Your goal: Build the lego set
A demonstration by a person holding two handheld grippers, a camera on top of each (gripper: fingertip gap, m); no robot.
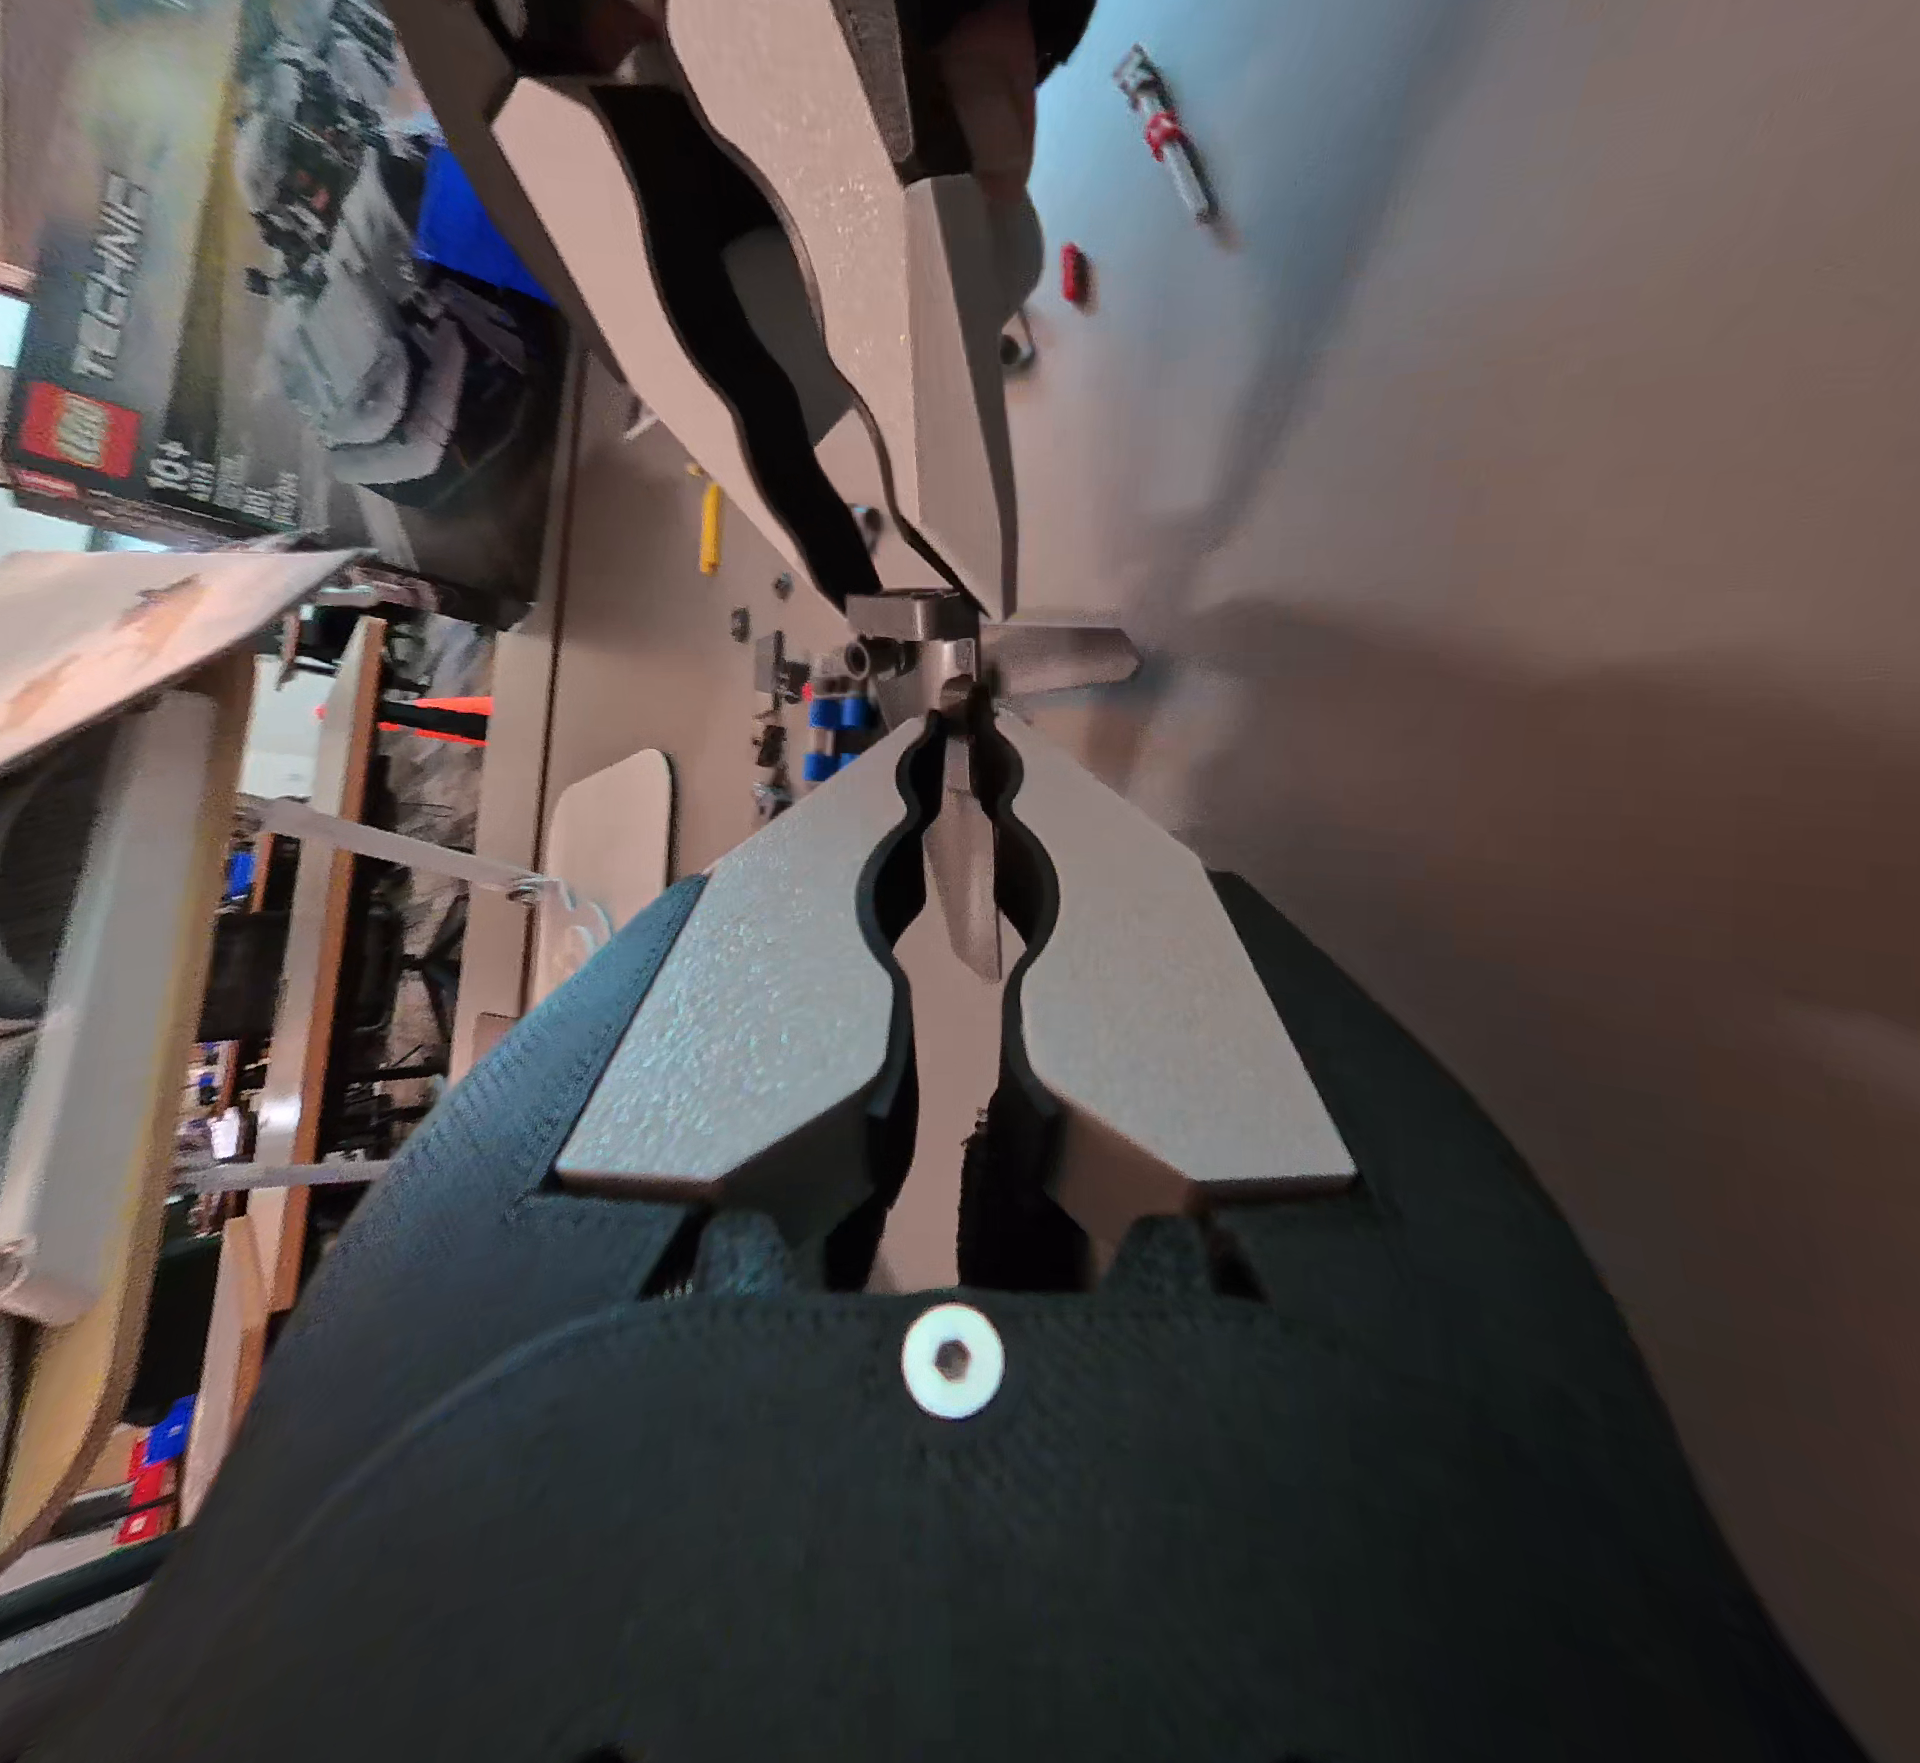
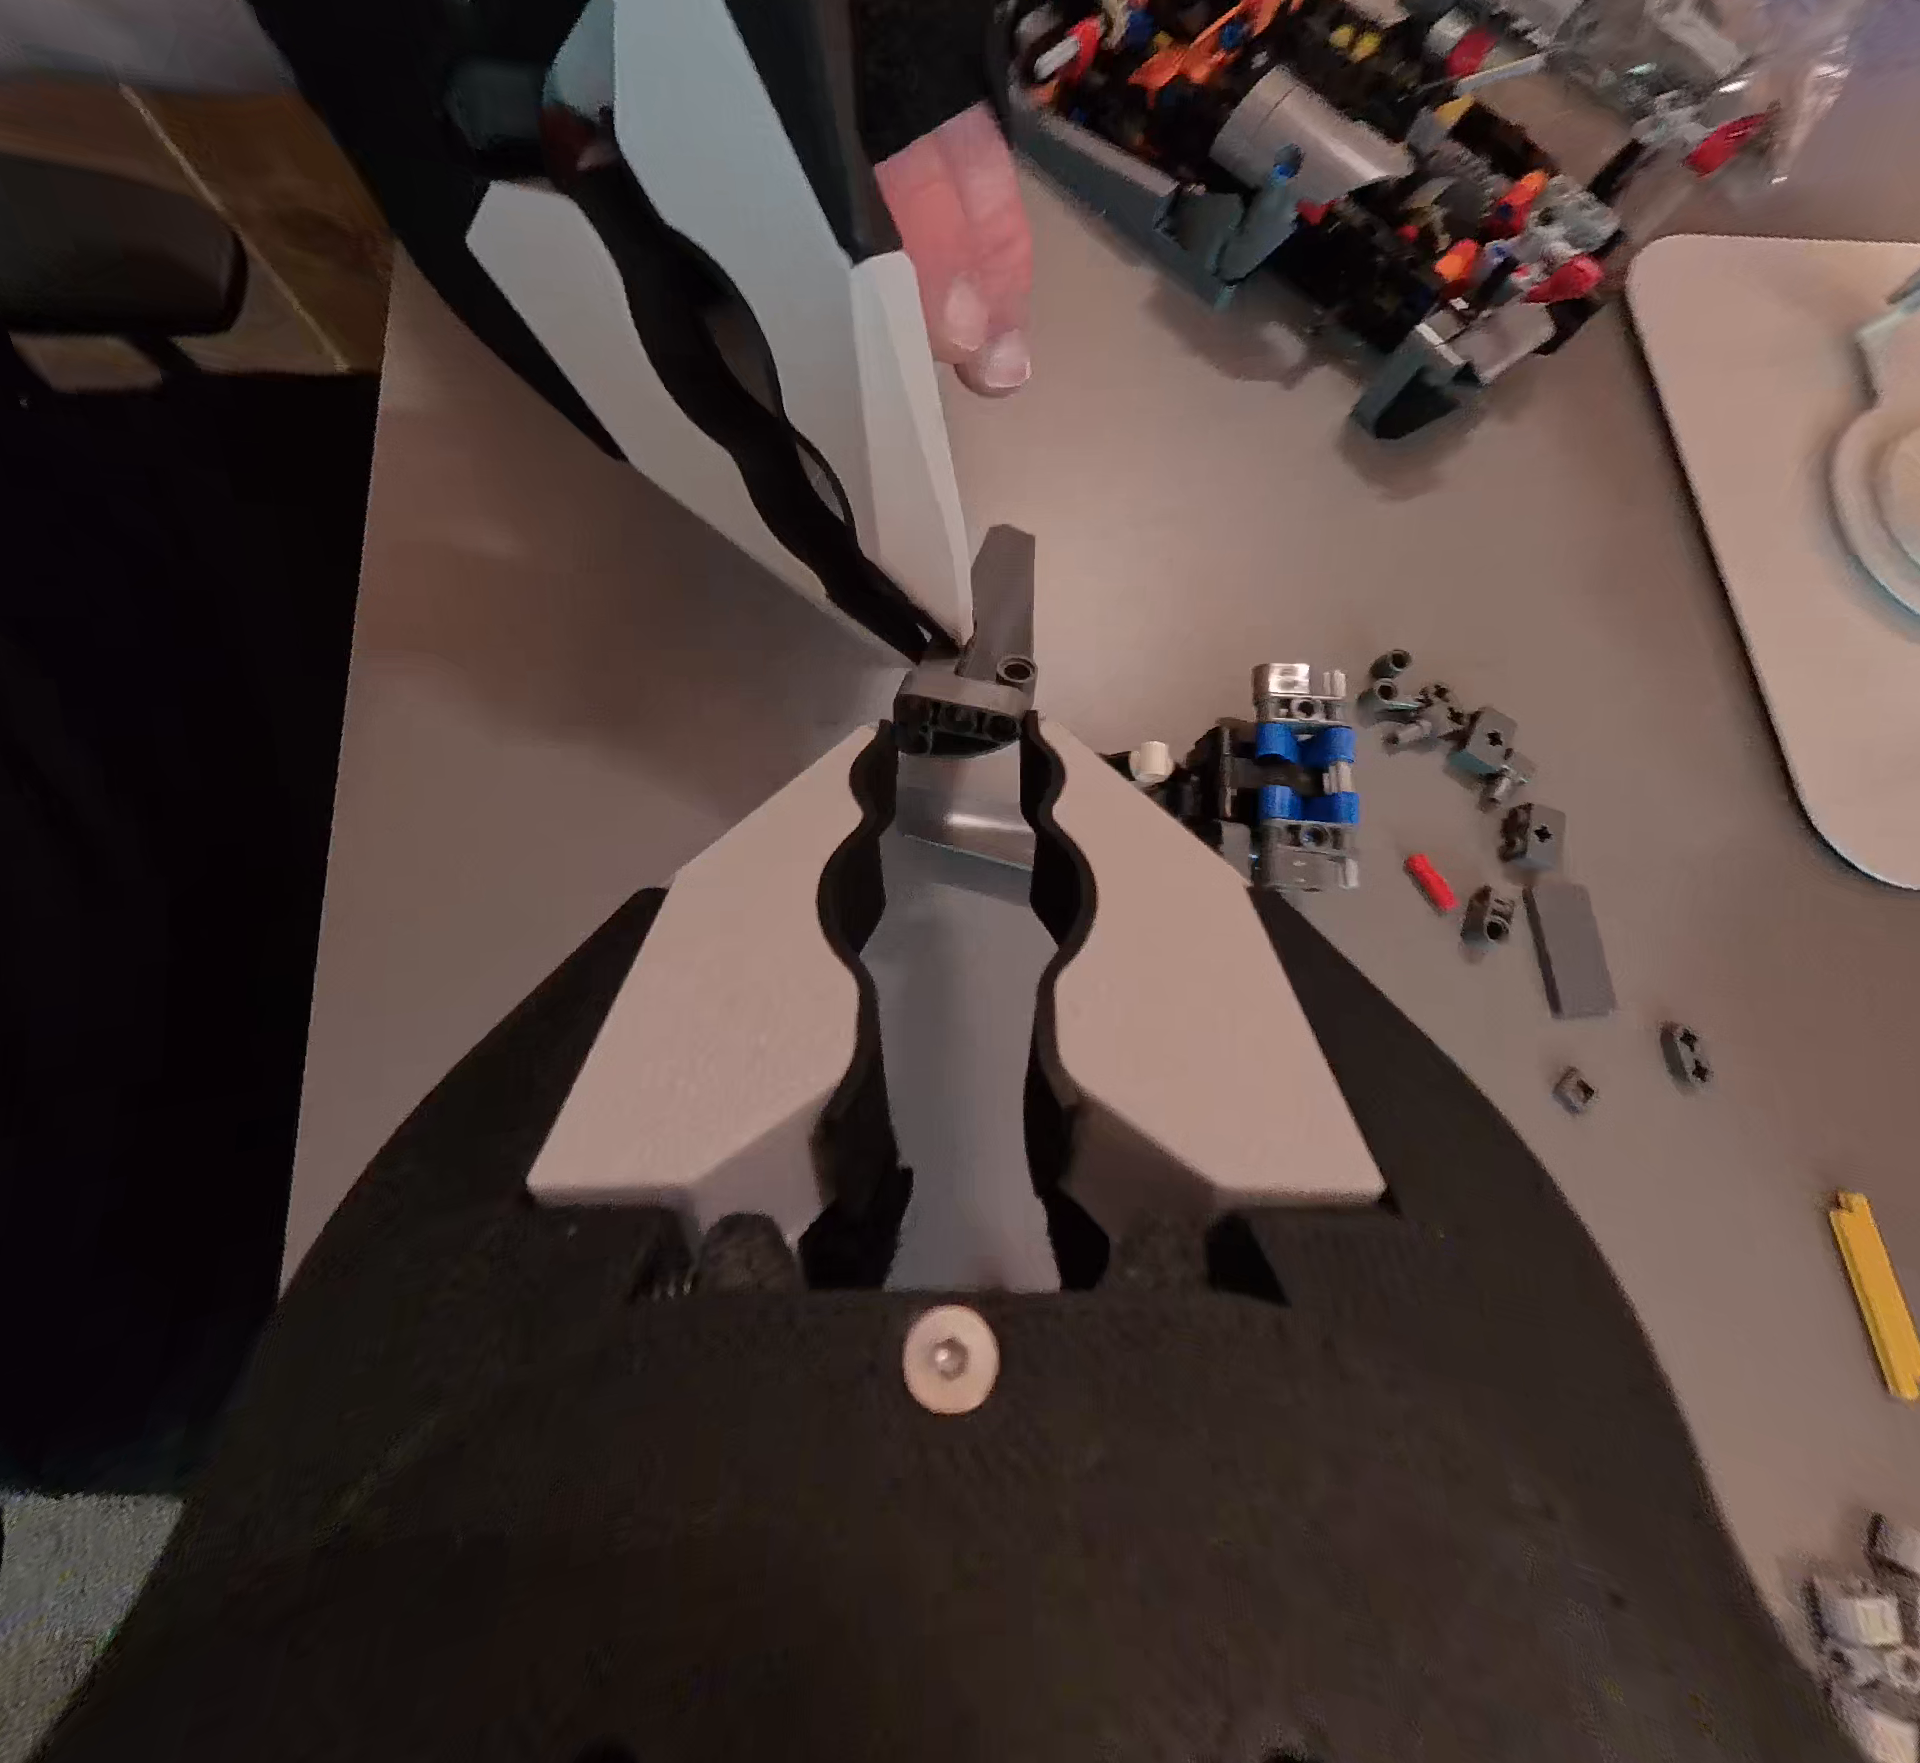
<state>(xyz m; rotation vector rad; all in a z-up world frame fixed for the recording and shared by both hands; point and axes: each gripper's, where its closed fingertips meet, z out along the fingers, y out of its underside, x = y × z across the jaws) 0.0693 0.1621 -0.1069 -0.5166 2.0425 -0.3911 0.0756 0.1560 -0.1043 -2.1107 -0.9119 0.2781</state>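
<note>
In the right wrist view my right gripper (image 2: 956,726) is shut on a light grey curved panel (image 2: 961,814) with a black connector (image 2: 956,711) at its far end. My left gripper (image 2: 948,645) comes in from the upper left, shut on a dark grey beam (image 2: 1004,591) that meets the connector. In the left wrist view my left gripper (image 1: 961,726) is shut on a thin grey piece (image 1: 966,866). The right gripper (image 1: 940,593) reaches down from above and pinches the grey part (image 1: 902,617) joined to it. Both hold the pieces above the grey table (image 2: 623,674).
A blue and grey subassembly (image 2: 1299,778), small grey parts (image 2: 1496,747), a red pin (image 2: 1431,882), a grey tile (image 2: 1569,950) and a yellow beam (image 2: 1875,1292) lie to the right. A large part-built model (image 2: 1351,103) stands behind, beside a white board (image 2: 1766,487). The set's box (image 1: 208,259) stands behind. My left and right fingertips are right by each other.
</note>
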